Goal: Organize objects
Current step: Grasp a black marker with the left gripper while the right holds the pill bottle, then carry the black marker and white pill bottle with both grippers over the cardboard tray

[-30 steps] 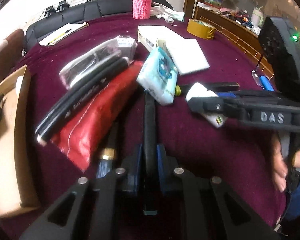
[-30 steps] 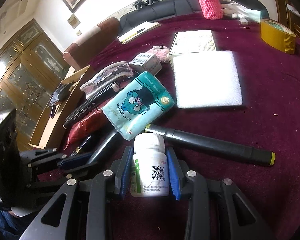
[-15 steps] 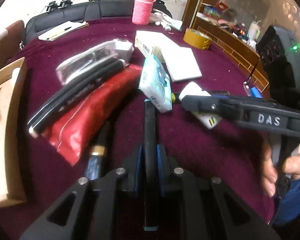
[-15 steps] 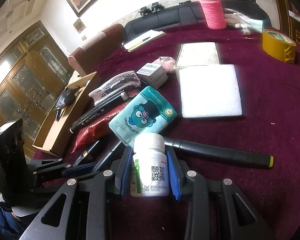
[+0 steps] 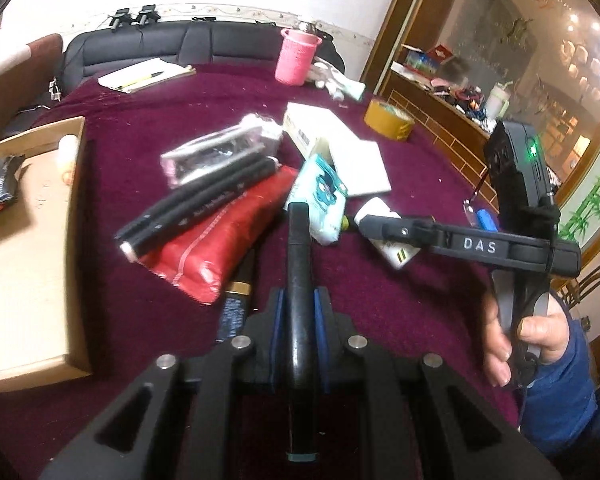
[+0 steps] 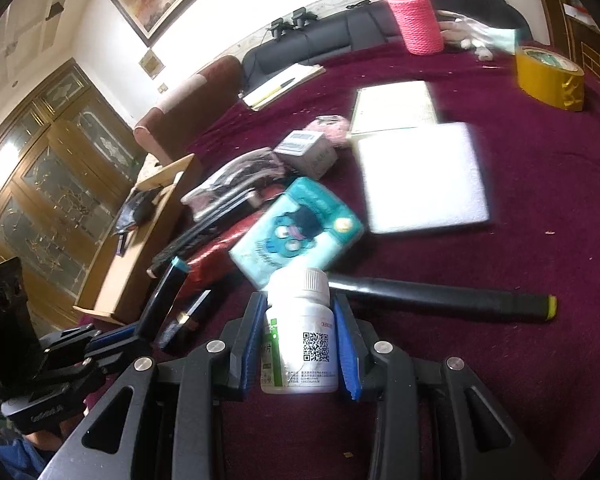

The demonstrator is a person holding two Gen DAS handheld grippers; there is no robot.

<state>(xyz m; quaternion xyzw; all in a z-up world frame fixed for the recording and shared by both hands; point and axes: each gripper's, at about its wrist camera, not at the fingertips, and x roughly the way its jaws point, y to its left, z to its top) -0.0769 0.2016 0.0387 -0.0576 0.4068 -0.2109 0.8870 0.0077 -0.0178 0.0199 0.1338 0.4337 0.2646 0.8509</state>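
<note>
My left gripper [image 5: 299, 312] is shut on a black marker [image 5: 298, 256] that lies along its fingers, lifted off the maroon table; the marker's teal end [image 6: 179, 265] shows in the right wrist view. My right gripper [image 6: 300, 320] is shut on a white pill bottle [image 6: 300, 360] with a green label and a QR code, held upright just above the cloth. In the left wrist view, that gripper [image 5: 380, 225] reaches in from the right with the bottle [image 5: 394, 250]. A person's hand [image 5: 500, 344] holds its handle.
A red pouch [image 5: 220, 248], two black markers [image 5: 196, 204], a teal tissue pack [image 6: 296, 232] and a clear packet [image 5: 216, 152] lie piled mid-table. A cardboard box [image 5: 24, 272] stands left. A yellow-tipped marker [image 6: 440, 298], white foam pad [image 6: 420, 176] and tape roll [image 6: 550, 78] lie right.
My left gripper has risen and tilted with the black marker, so the pile looks farther off. The right gripper kept nearly still with the bottle.
</note>
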